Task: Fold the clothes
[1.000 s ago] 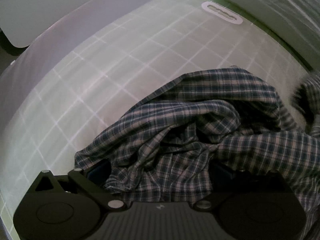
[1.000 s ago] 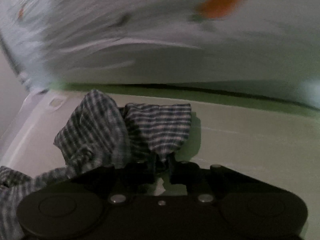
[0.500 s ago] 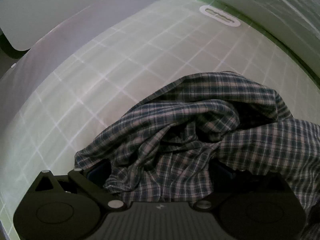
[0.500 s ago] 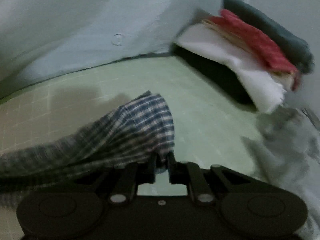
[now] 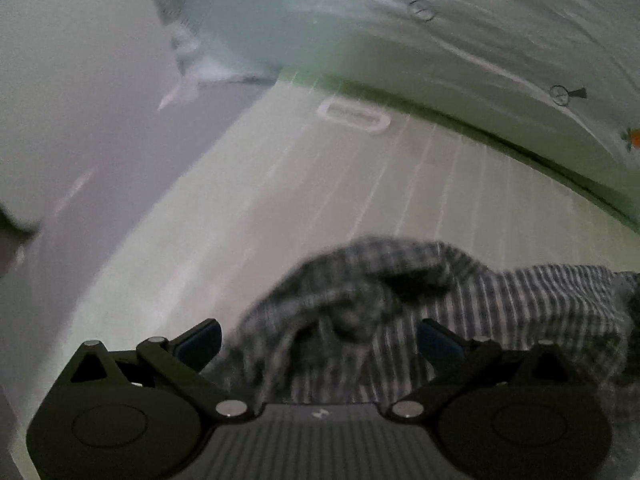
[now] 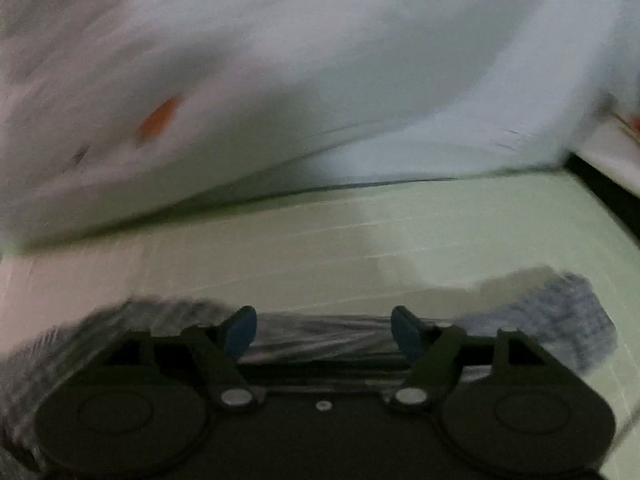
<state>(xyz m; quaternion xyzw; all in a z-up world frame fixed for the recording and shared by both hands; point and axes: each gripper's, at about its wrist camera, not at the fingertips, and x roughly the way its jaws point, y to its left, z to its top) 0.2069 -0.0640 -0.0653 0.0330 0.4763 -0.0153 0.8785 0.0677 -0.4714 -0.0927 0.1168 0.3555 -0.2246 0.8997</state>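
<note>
The blue-and-white plaid shirt (image 5: pixel 520 300) lies crumpled and blurred on the green gridded mat (image 5: pixel 360 200). My left gripper (image 5: pixel 320 340) is open wide, its blue-padded fingers (image 5: pixel 200 340) standing either side of a bunch of the shirt without clamping it. In the right wrist view the plaid shirt (image 6: pixel 560 312) stretches low across the mat (image 6: pixel 480 232), passing under and between the spread fingers. My right gripper (image 6: pixel 322 332) is open, its pads (image 6: pixel 240 332) apart from the cloth.
A pale sheet with small prints (image 5: pixel 440 60) rises behind the mat's far edge; it fills the upper right wrist view as the pale sheet (image 6: pixel 320 80). A white oval label (image 5: pixel 354 117) marks the mat's far side. A grey surface (image 5: pixel 100 160) borders the mat on the left.
My right gripper, which was shut on a corner of the shirt, has opened and swung back toward the sheet. The left camera has tilted up; the shirt now lies flatter and more spread out.
</note>
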